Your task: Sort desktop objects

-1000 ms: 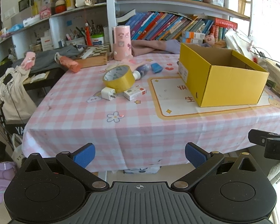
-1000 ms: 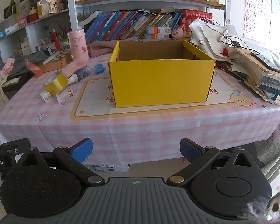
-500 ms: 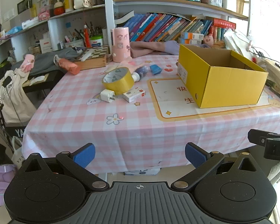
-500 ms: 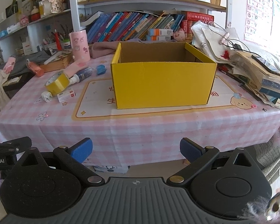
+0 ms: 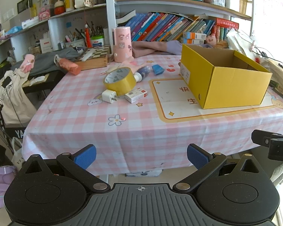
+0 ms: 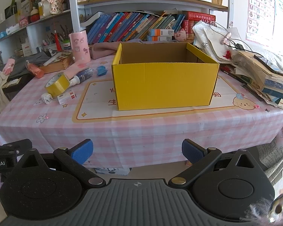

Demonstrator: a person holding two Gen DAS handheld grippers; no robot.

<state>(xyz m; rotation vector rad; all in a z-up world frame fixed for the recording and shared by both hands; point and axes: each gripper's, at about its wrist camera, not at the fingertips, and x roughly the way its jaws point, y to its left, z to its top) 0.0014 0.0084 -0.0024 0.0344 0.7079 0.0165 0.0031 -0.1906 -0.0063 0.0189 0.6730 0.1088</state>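
An open yellow cardboard box [image 5: 228, 81] [image 6: 165, 85] stands on the pink checked tablecloth [image 5: 134, 124]. Left of it lie a yellow tape roll [image 5: 120, 81] [image 6: 57, 83], a white charger plug [image 5: 109, 96] [image 6: 46, 98], a small white-and-red box [image 5: 136, 95] [image 6: 66, 97], a dark blue bottle with white cap [image 5: 142, 72] [image 6: 82, 77] and a blue cap [image 5: 157, 69] [image 6: 101, 70]. My left gripper [image 5: 141, 155] is open and empty, before the table's front edge. My right gripper [image 6: 137, 150] is open and empty, facing the box.
A pink cylinder [image 5: 122, 44], a chessboard box [image 5: 93, 58] and an orange-pink bottle [image 5: 68, 66] sit at the back left. Stacked papers and books [image 6: 258, 71] crowd the right edge. Bookshelves stand behind the table.
Both grippers have drawn back and risen slightly from the table; the objects look a little farther. Nothing on the table has moved.
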